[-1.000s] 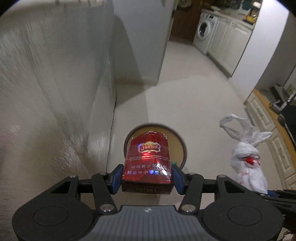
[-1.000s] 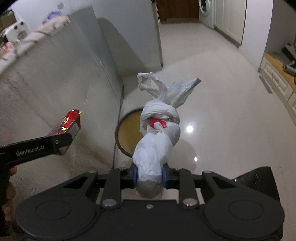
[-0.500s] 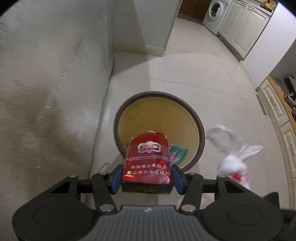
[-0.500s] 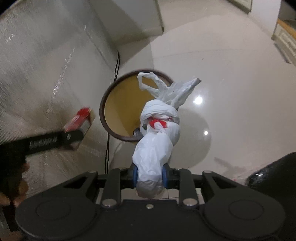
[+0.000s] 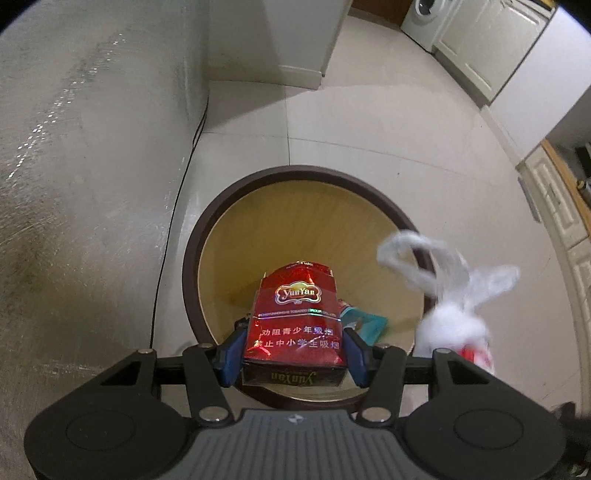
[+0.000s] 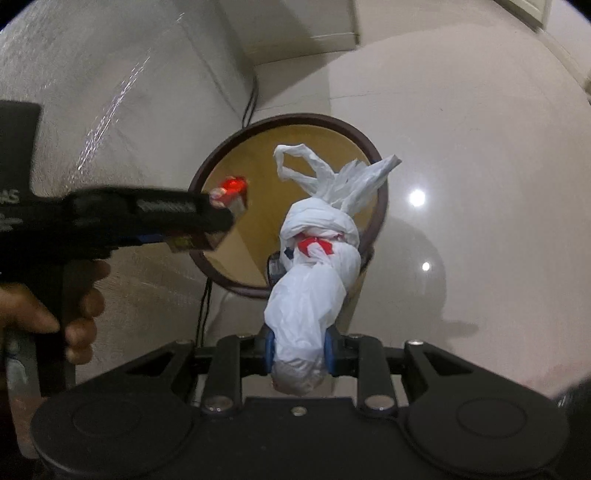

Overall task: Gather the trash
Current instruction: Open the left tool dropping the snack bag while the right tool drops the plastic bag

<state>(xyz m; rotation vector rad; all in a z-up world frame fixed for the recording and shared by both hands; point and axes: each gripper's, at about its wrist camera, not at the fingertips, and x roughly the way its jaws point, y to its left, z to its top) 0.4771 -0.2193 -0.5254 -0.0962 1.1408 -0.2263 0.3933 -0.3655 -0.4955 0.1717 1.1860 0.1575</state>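
Observation:
My left gripper [image 5: 293, 350] is shut on a red cigarette pack [image 5: 295, 325] and holds it above the near side of a round bin [image 5: 295, 177] with a dark rim and yellow inside. My right gripper [image 6: 299, 349] is shut on a knotted white plastic bag [image 6: 314, 273] with red print, held over the bin's near right rim [image 6: 380, 177]. The bag shows blurred at the right in the left wrist view [image 5: 454, 306]. The left gripper with the pack [image 6: 231, 192] shows at the left in the right wrist view. A teal wrapper [image 5: 364, 323] lies inside the bin.
A grey textured wall [image 5: 81, 184] stands close on the left, with a black cable [image 5: 173, 229] down its foot. The glossy tile floor [image 5: 369, 122] spreads to the right. White cabinets [image 5: 491, 48] and a washing machine [image 5: 421, 18] stand far back.
Both grippers have moved forward and down toward the bin, which now looks larger. The pack and the bag now hang over the bin's opening. Both grips are unchanged.

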